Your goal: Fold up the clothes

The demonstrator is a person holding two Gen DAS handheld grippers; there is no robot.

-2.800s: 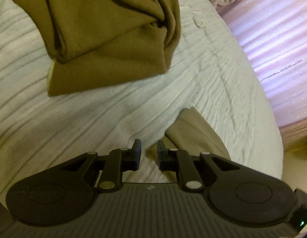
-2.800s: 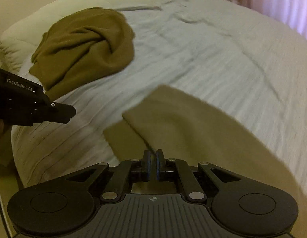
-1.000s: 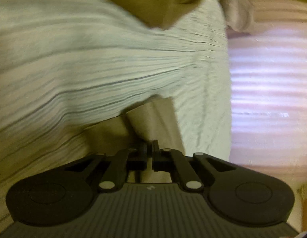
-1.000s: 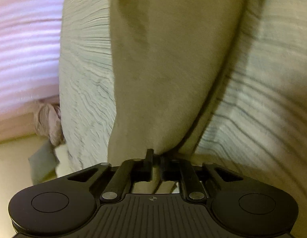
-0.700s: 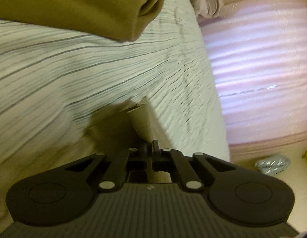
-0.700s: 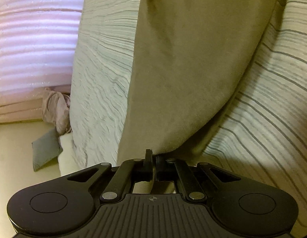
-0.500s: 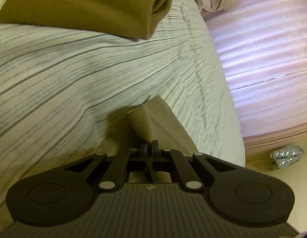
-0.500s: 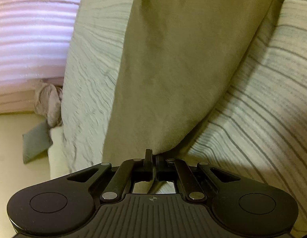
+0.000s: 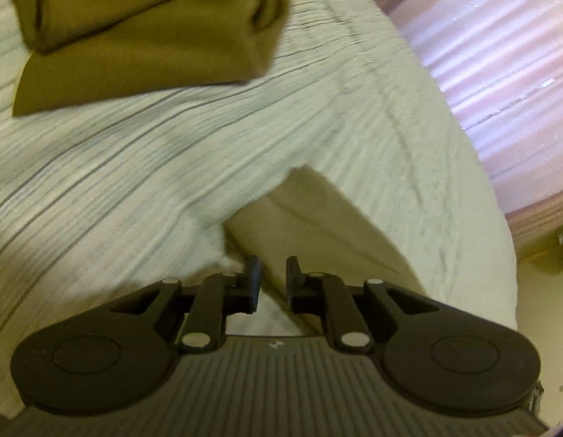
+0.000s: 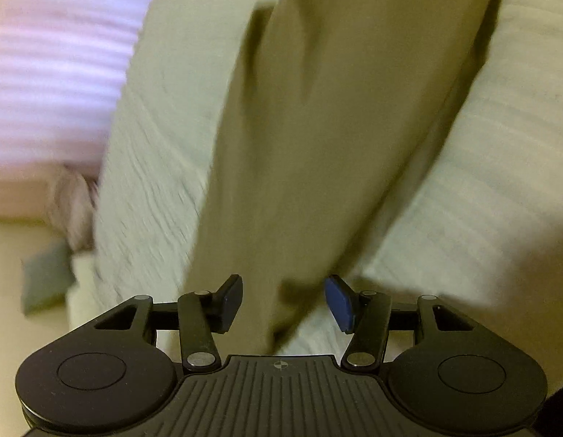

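While tan garment (image 10: 317,138) lies on striped bedspread (image 9: 172,167), left gripper (image 9: 273,273) and right gripper (image 10: 283,291) jaws opening, fingers apart, cloth unclamped; olive garment (image 9: 143,32) beyond.

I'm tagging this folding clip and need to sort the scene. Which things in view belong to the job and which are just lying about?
Part of the job:
- tan garment, flat on the bed
- left gripper, jaws opening
- right gripper, jaws opening
- brown garment, bunched up

Just lying about:
- striped bedspread
- pink curtain
- grey cushion
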